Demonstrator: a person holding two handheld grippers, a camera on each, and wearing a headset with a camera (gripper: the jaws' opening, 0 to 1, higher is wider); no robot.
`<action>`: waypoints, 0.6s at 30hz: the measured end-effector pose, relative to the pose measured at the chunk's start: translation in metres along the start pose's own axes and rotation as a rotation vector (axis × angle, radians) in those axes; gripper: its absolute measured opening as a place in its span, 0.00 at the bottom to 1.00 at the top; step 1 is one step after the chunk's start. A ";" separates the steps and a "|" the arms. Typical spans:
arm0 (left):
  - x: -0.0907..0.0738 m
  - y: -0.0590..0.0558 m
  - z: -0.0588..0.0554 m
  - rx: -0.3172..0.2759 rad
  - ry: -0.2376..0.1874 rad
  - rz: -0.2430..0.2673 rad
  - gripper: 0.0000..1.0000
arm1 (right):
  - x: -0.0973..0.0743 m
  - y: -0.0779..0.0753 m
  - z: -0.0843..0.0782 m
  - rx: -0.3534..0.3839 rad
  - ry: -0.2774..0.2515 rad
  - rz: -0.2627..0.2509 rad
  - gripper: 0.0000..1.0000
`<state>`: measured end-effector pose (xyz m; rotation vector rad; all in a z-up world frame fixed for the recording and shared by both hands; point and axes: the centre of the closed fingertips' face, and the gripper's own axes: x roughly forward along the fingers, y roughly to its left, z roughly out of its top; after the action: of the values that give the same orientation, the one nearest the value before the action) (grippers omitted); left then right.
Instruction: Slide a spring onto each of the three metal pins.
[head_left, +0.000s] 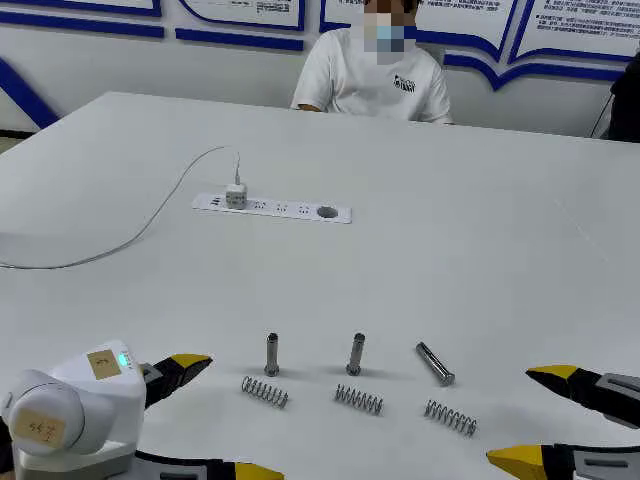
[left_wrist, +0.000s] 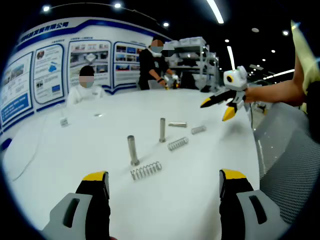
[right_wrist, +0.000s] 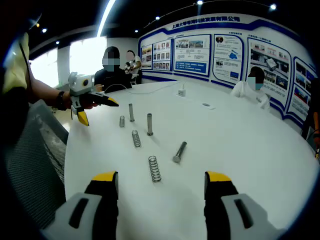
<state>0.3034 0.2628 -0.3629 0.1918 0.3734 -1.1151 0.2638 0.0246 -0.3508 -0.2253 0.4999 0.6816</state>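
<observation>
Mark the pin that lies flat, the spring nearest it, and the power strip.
Lying pin (head_left: 435, 363): head view, mid-shaft.
Spring (head_left: 450, 417): head view, middle coils.
Power strip (head_left: 290, 210): head view, top face.

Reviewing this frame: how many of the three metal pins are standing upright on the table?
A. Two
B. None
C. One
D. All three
A: in the head view the left pin and the middle pin stand upright, while the right pin lies on its side.
</observation>
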 end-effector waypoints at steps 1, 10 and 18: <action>0.000 0.000 0.000 -0.001 -0.001 0.000 0.93 | 0.000 0.000 0.000 0.002 0.000 0.000 0.71; 0.001 0.001 0.002 -0.005 -0.009 -0.004 0.92 | 0.000 -0.004 0.010 0.013 0.005 -0.028 0.66; 0.002 0.001 0.001 -0.006 -0.006 -0.010 0.92 | 0.007 -0.008 0.019 0.010 0.041 -0.042 0.59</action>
<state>0.3050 0.2612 -0.3624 0.1817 0.3728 -1.1242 0.2807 0.0291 -0.3373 -0.2402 0.5359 0.6349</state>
